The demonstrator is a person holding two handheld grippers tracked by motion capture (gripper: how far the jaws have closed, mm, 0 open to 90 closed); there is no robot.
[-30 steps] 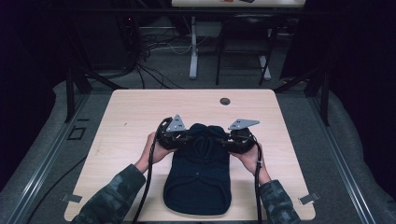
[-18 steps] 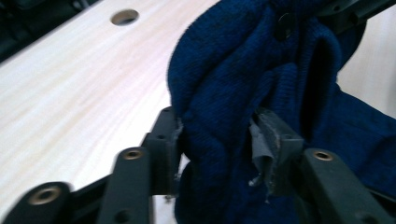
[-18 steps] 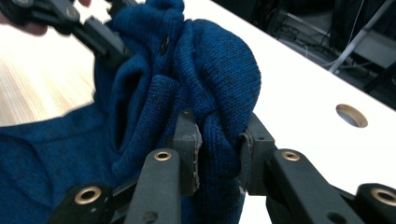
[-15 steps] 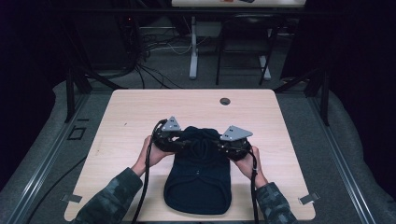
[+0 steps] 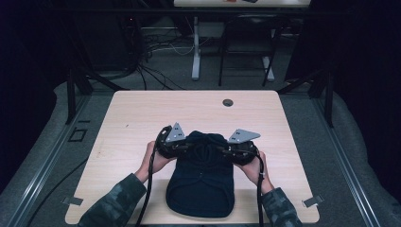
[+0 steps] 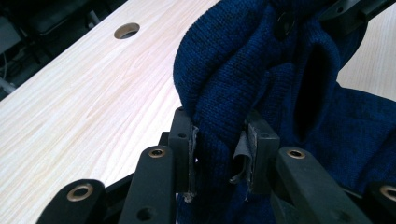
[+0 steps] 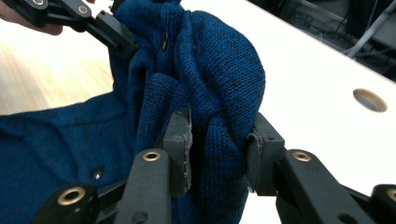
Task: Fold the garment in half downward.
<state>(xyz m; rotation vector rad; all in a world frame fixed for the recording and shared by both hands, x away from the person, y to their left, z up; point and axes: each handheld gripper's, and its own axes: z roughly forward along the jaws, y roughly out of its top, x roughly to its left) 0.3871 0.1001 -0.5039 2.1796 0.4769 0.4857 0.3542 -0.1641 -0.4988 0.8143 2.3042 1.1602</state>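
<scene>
Now, taking the dark blue knit garment (image 5: 201, 182) as the landmark: it lies on the bench (image 5: 137, 118) near the person's edge, its far end bunched and lifted. At its left side the left gripper (image 5: 182, 147) has its fingers (image 6: 181, 140) clamped on a thick fold of knit. At its right side the right gripper (image 5: 226, 151) pinches another bunched fold between its fingers (image 7: 180, 140). Beyond the garment, a round hole (image 5: 228, 102) sits in the bench.
</scene>
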